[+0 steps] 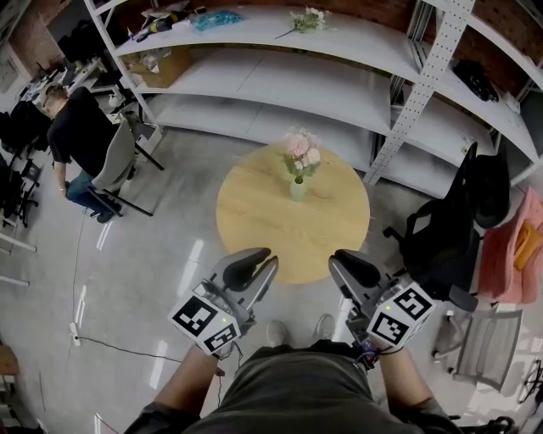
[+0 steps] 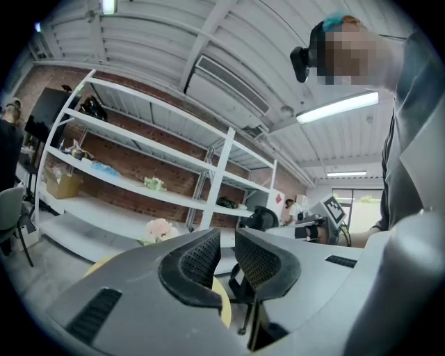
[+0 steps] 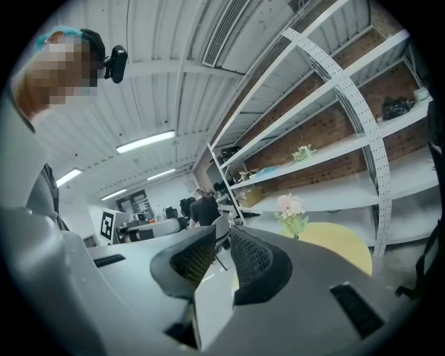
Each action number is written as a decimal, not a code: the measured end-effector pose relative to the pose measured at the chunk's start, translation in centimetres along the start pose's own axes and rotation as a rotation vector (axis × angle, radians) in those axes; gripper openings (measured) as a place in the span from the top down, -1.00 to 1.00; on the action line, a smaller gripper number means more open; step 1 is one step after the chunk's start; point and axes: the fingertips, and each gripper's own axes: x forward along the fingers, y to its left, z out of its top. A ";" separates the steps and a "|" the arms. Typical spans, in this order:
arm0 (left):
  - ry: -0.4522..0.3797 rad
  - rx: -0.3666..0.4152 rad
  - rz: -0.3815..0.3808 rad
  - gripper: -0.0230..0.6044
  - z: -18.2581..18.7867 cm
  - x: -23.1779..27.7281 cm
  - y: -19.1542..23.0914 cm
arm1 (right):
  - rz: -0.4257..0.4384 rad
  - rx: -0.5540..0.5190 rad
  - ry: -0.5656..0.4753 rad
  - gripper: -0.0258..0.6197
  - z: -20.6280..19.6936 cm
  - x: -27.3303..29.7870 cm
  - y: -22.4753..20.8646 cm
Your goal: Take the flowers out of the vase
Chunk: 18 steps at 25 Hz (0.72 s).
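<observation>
While the flowers (image 1: 301,151) are left standing in the vase (image 1: 298,189), pink heads over green leaves, the vase is seen upright on the round wooden table (image 1: 254,212), a little toward 12 o'clock from the table's middle. The left gripper (image 1: 254,261) is held off the table's rim at about 7 o'clock and the right gripper (image 1: 349,261) at about 5 o'clock, both well apart from the vase and pointed toward it. In the left gripper view the two ribbed black pads (image 2: 198,257) are drawn together, only a thin slit being left at the tips, and nothing is held between them; the flowers (image 2: 158,228) are seen beyond the jaws at about 10 o'clock. In the right gripper view the jaws are likewise closed on nothing, and the flowers (image 3: 290,205) and the table are seen past them at about 2 o'clock. Beyond the table at 12 o'clock white shelving (image 1: 280,85) is set, a second small bunch of flowers (image 1: 307,19) is laid on its top shelf, and a cardboard box (image 1: 161,66) is kept at 11 o'clock. A person in a dark top (image 1: 81,127) is seated at about 10 o'clock from the table, and a black office chair (image 1: 441,229) is placed at 3 o'clock, beside orange and pink cloth (image 1: 517,246) at the right edge
</observation>
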 end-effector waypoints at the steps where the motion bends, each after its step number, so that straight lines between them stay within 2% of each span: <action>1: 0.002 0.001 -0.005 0.70 0.0 -0.3 0.3 | -0.003 -0.001 -0.001 0.83 -0.2 0.3 0.3; 8: 0.008 -0.002 -0.034 0.70 -0.1 -1.0 2.7 | -0.034 0.015 -0.010 0.81 -0.8 2.2 0.7; 18: 0.031 -0.026 -0.004 0.70 -0.5 1.4 6.6 | -0.027 0.033 0.036 0.60 -0.8 6.5 -3.8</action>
